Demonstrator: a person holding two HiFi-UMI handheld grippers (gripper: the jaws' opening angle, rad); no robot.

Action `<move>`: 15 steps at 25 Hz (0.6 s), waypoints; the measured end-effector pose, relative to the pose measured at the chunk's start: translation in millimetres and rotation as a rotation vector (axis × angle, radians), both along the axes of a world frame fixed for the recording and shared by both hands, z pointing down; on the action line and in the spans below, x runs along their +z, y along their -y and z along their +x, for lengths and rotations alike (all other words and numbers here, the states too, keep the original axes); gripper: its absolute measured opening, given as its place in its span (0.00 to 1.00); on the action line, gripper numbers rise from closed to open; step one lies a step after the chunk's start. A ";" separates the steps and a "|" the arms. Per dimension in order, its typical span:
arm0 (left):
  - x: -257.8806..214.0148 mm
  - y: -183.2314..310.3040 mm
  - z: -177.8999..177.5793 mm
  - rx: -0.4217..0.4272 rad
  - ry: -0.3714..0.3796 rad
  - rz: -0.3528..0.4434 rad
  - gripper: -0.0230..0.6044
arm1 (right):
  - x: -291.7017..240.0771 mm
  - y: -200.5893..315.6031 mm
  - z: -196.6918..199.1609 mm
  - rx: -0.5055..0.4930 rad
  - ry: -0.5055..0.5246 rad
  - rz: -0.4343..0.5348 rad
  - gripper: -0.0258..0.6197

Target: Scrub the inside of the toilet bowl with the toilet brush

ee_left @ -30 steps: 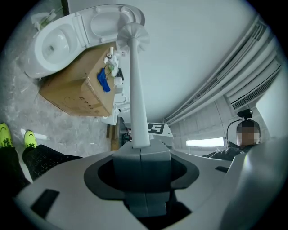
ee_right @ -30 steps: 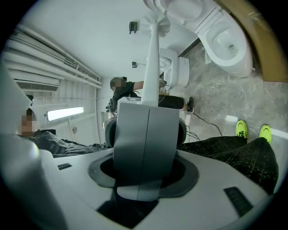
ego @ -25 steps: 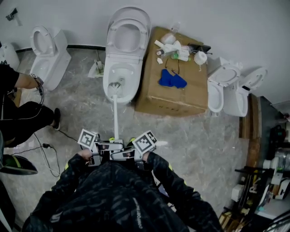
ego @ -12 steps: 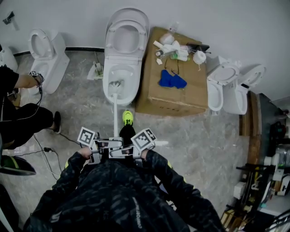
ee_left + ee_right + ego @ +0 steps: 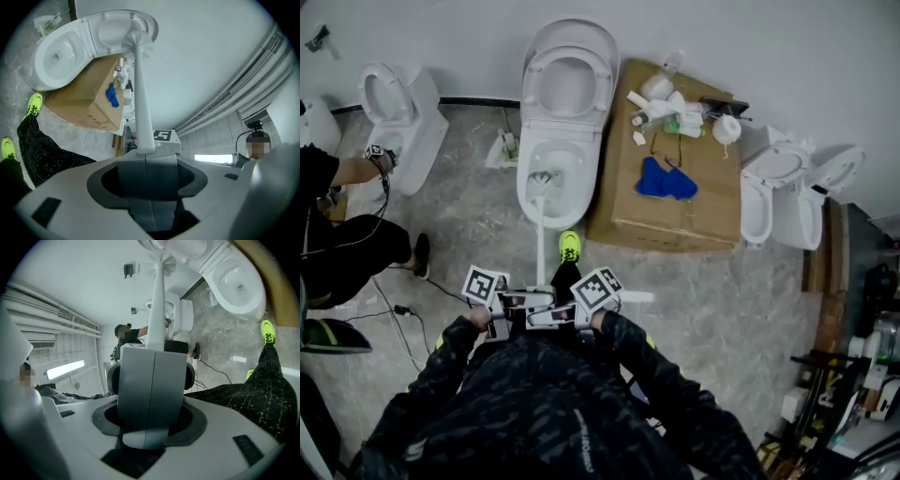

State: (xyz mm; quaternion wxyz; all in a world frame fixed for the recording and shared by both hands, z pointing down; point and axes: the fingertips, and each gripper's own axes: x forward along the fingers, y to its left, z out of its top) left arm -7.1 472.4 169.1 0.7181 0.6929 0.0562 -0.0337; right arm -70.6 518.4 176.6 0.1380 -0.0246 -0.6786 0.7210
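The white toilet [image 5: 551, 202] stands with lid and seat up at the top middle of the head view. The toilet brush has its head [image 5: 542, 177] inside the bowl, and its long white handle [image 5: 540, 248] runs back to me. My left gripper [image 5: 517, 303] and right gripper [image 5: 555, 315] sit side by side at the near end of the handle, both shut on it. In the left gripper view the handle [image 5: 140, 98] rises from the shut left gripper [image 5: 146, 153] to the brush head [image 5: 137, 38]. In the right gripper view the handle [image 5: 157, 305] rises from the shut right gripper [image 5: 151, 351].
A cardboard box [image 5: 675, 211] right of the toilet carries a blue cloth [image 5: 664, 180] and bottles. More toilets stand at the left [image 5: 394, 117] and right [image 5: 778, 187]. A seated person [image 5: 342, 248] and a cable [image 5: 401, 307] are at the left. My yellow shoe [image 5: 569, 246] is before the bowl.
My leg with the yellow shoe has stepped forward toward the toilet. The brush head stays in the bowl, and both grippers keep their hold on the handle.
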 end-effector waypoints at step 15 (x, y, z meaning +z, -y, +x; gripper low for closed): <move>24.4 170.1 37.7 -0.066 -0.019 -0.121 0.41 | 20.2 165.0 38.8 -0.058 0.000 -0.129 0.37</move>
